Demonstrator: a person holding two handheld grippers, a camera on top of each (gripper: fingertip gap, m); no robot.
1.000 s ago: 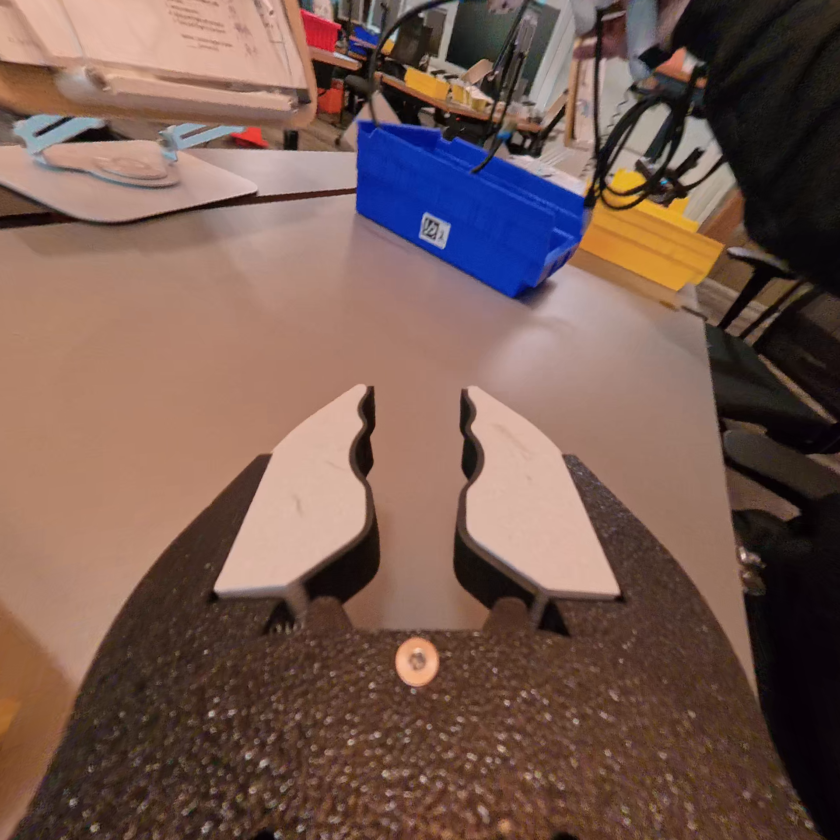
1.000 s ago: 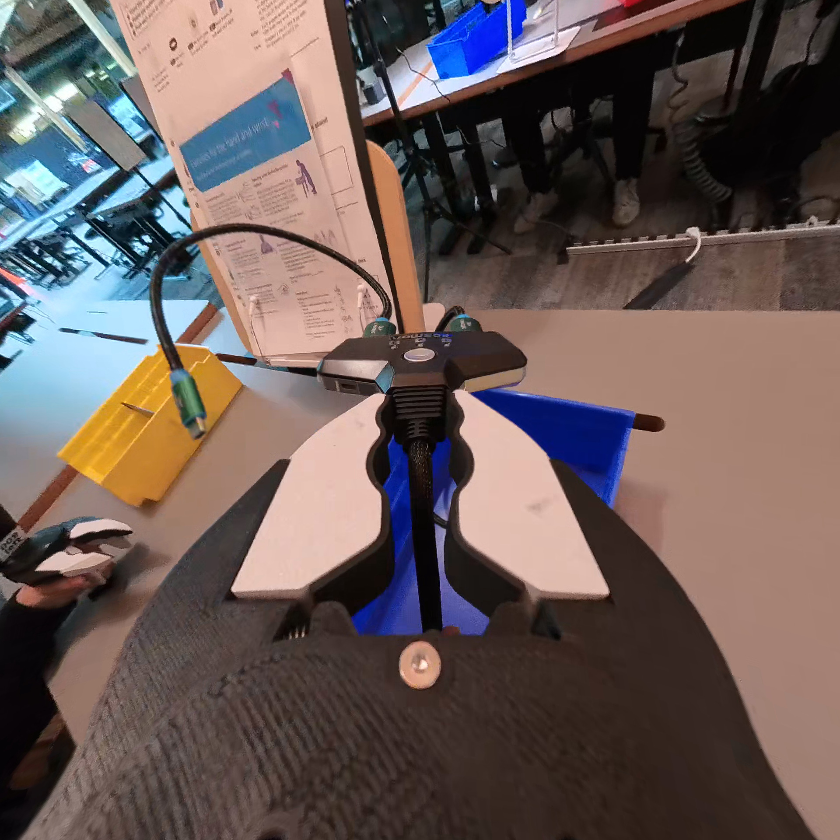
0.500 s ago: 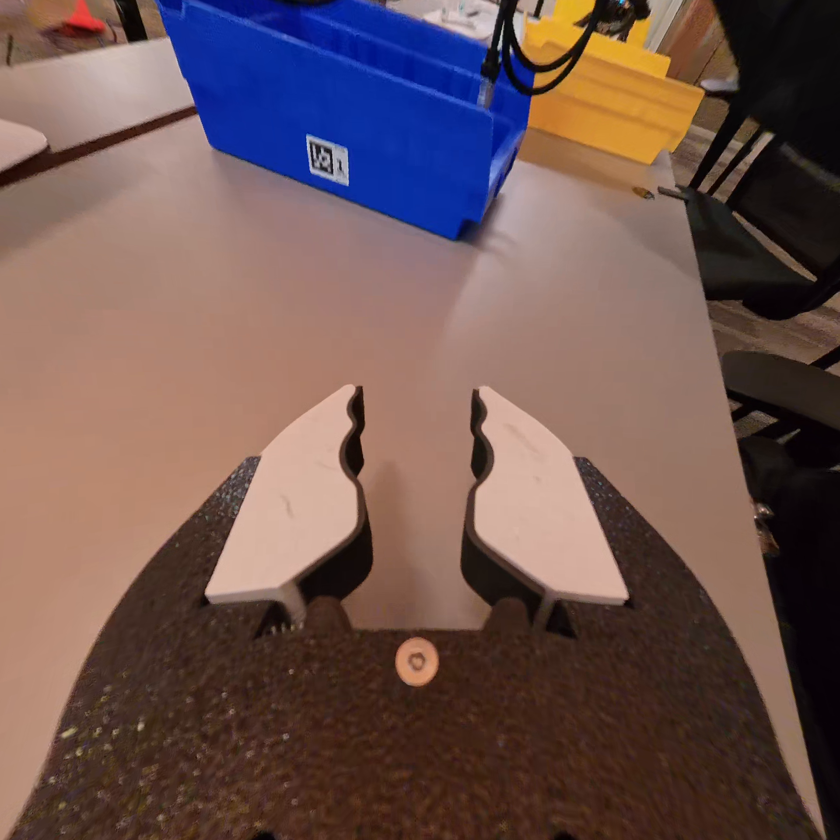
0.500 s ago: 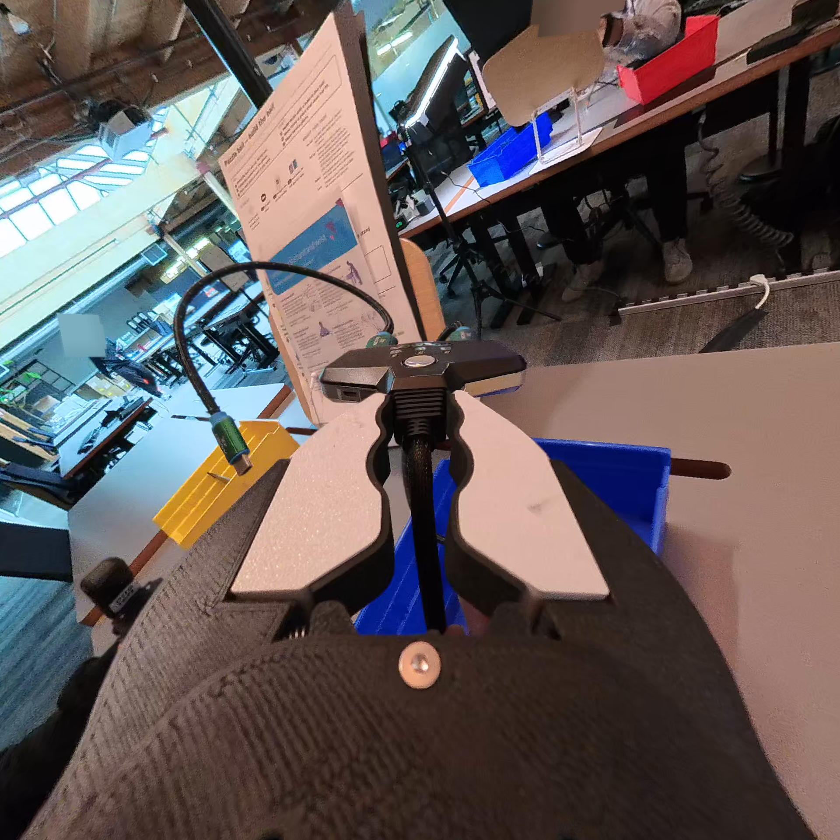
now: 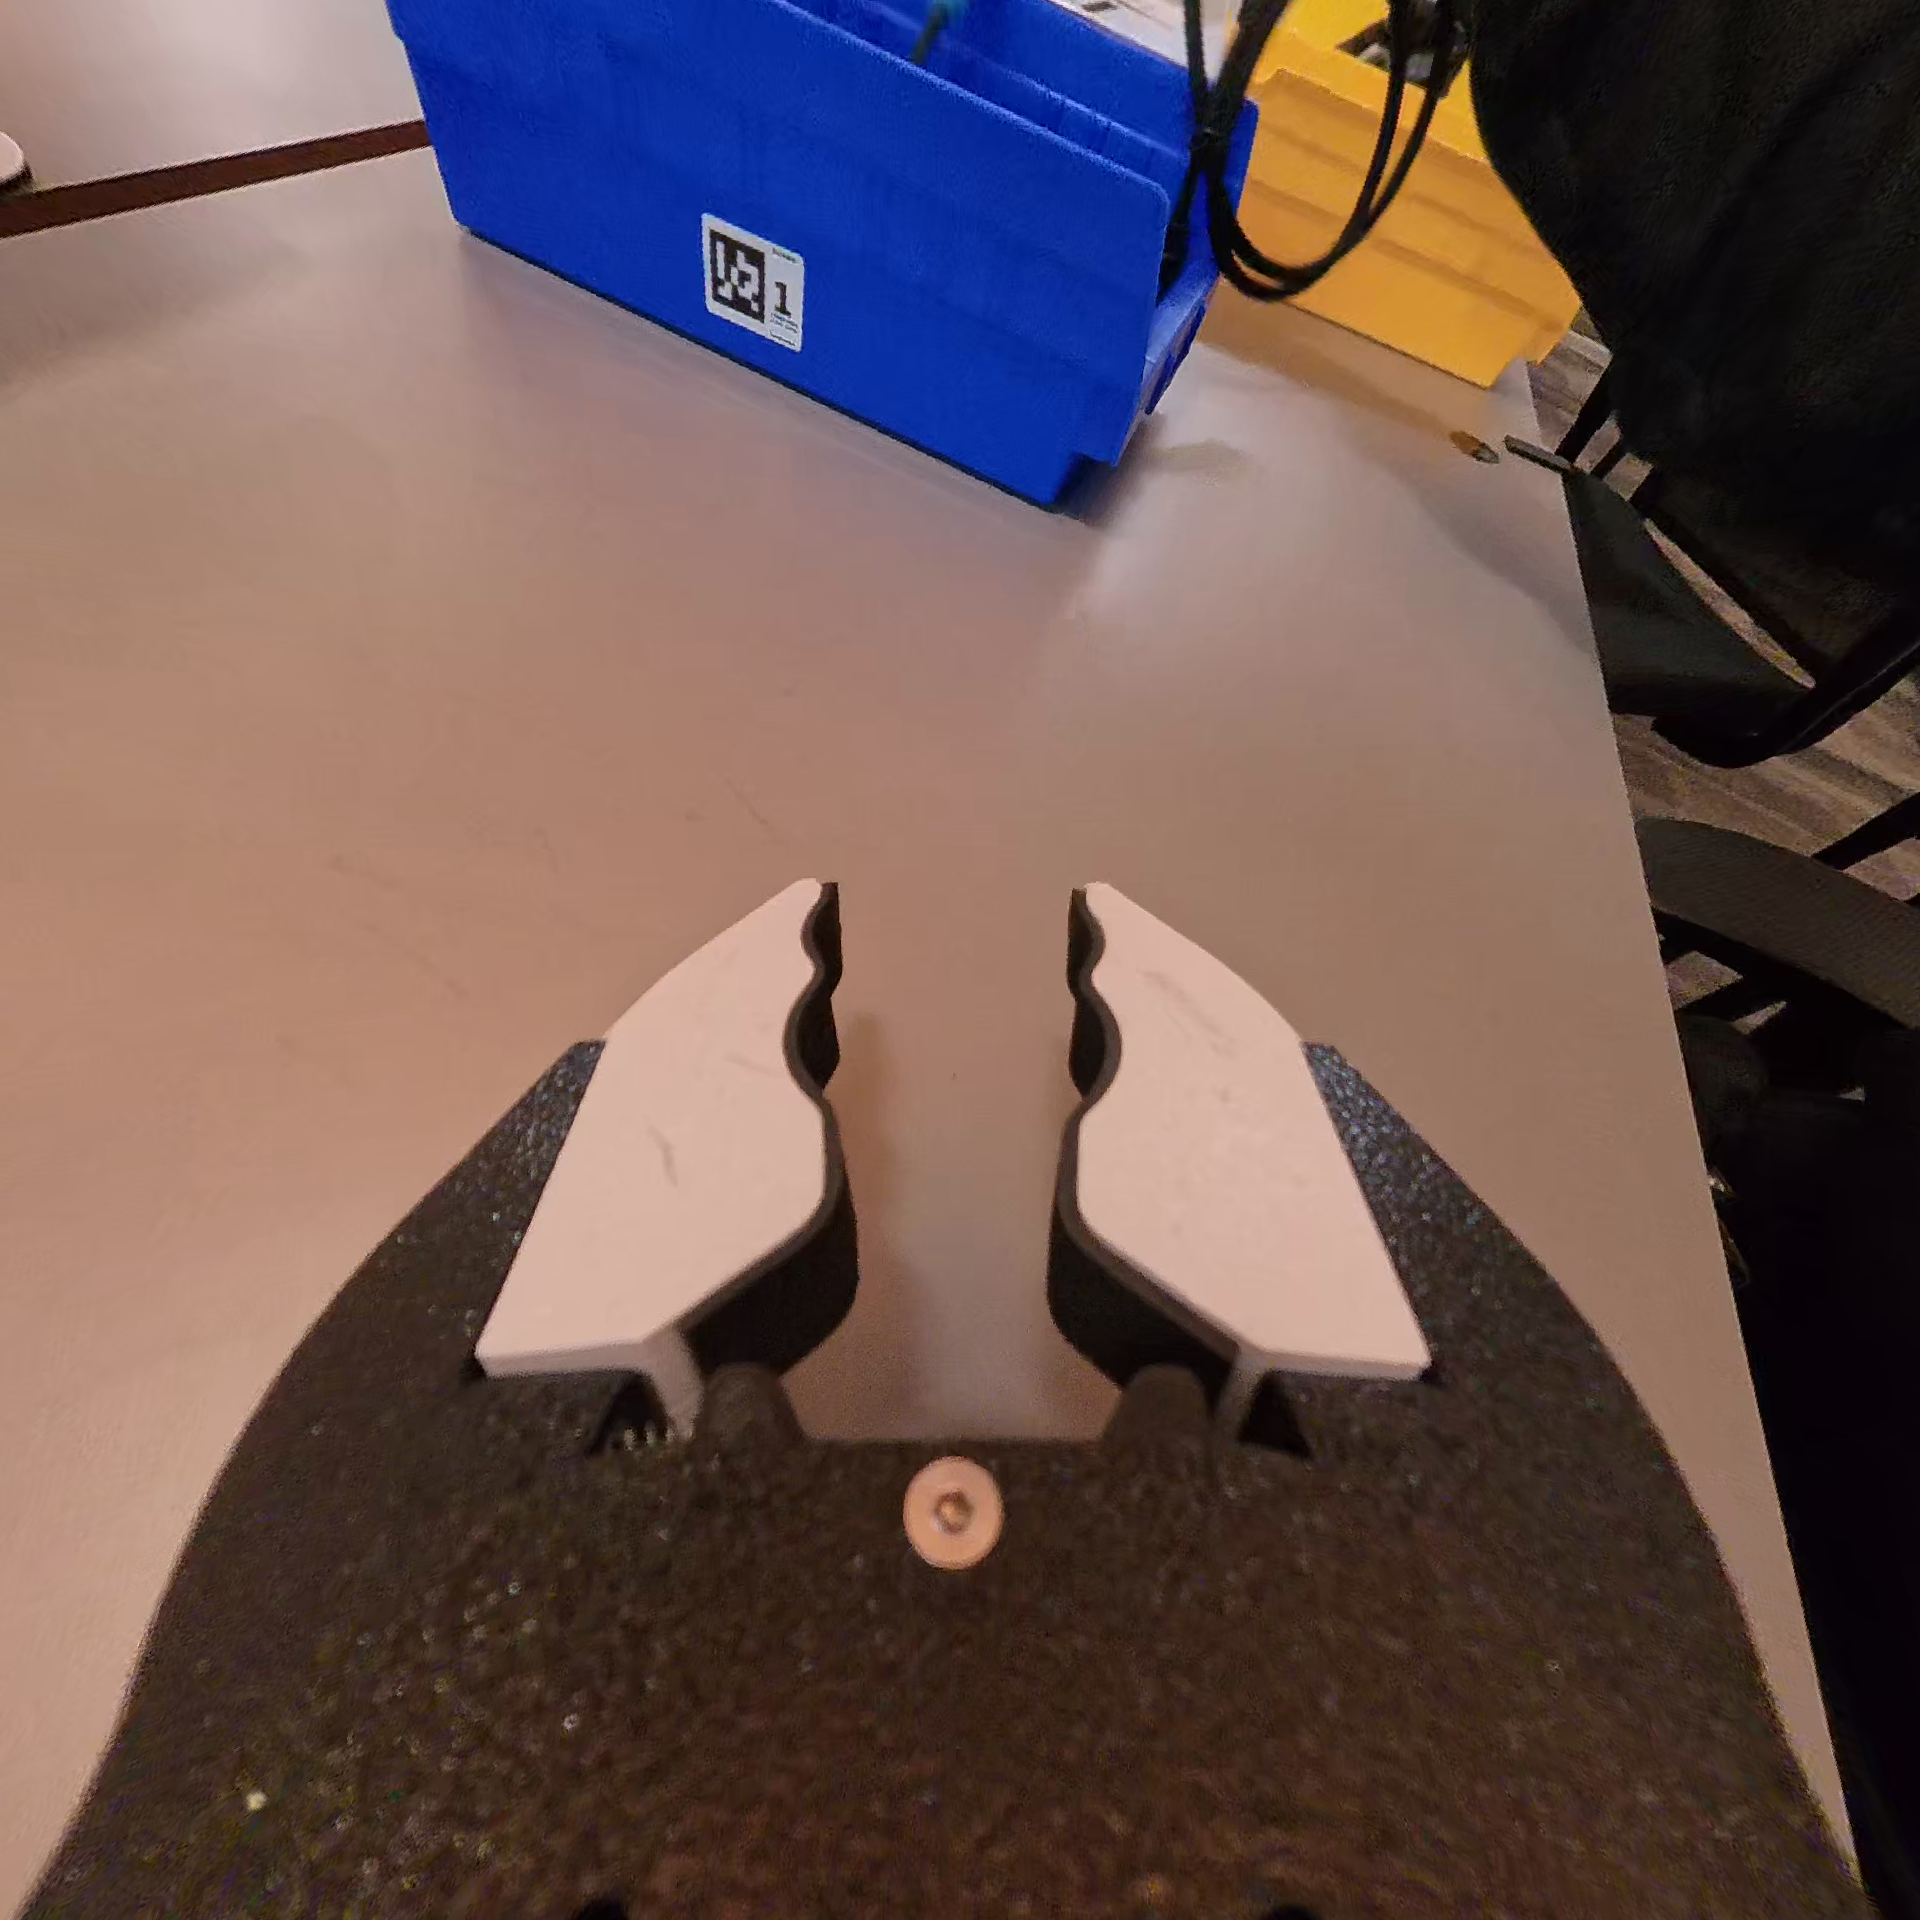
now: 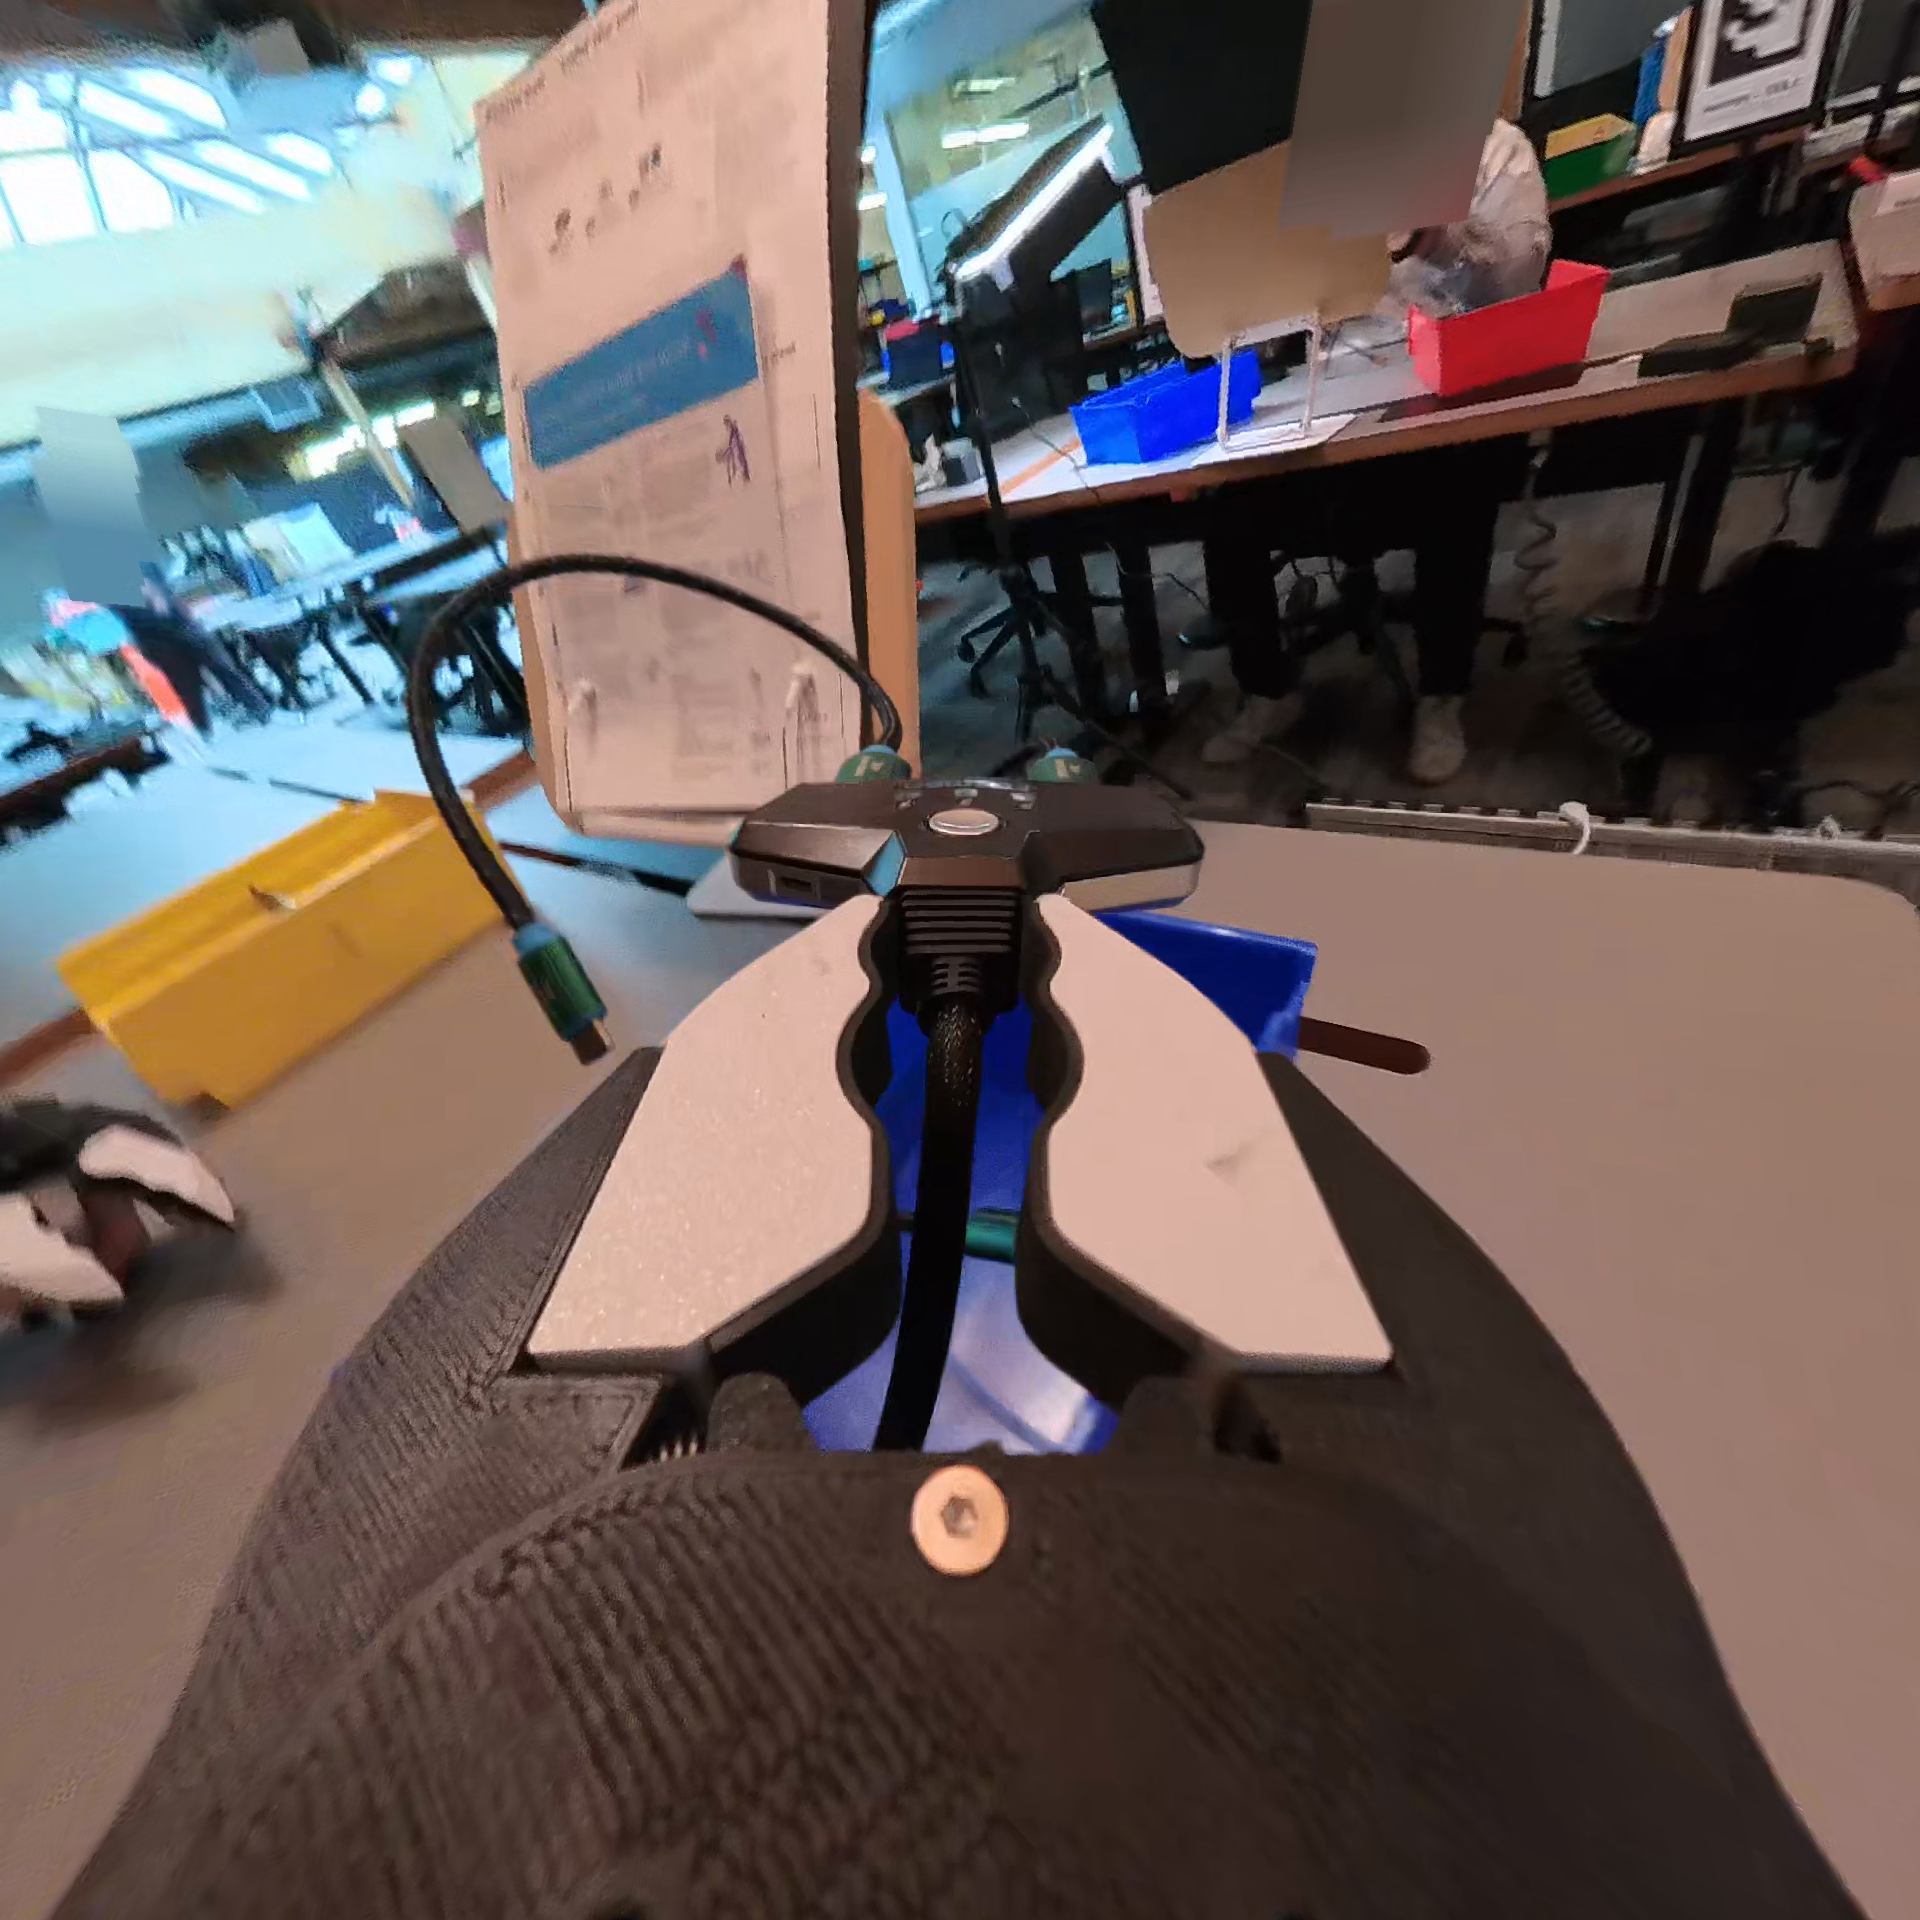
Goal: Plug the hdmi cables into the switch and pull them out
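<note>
My right gripper is shut on the ribbed neck of a black HDMI switch and holds it in the air above the blue bin. Two green-collared cables are plugged into the switch's far side. One black cable loops up and left, and its free green plug hangs in the air. The switch's own black lead runs back between my fingers. My left gripper is open and empty, low over the bare table. It also shows blurred at the left edge of the right wrist view.
The blue bin with a square marker stands ahead of the left gripper, with black cables hanging by its right end. A yellow bin sits behind it. A paper sign board stands past the switch. Chairs line the table's right edge.
The left gripper has tilted down, come closer to the blue bin and opened a little wider. The right gripper has tilted up with the switch, and the free plug swung nearer.
</note>
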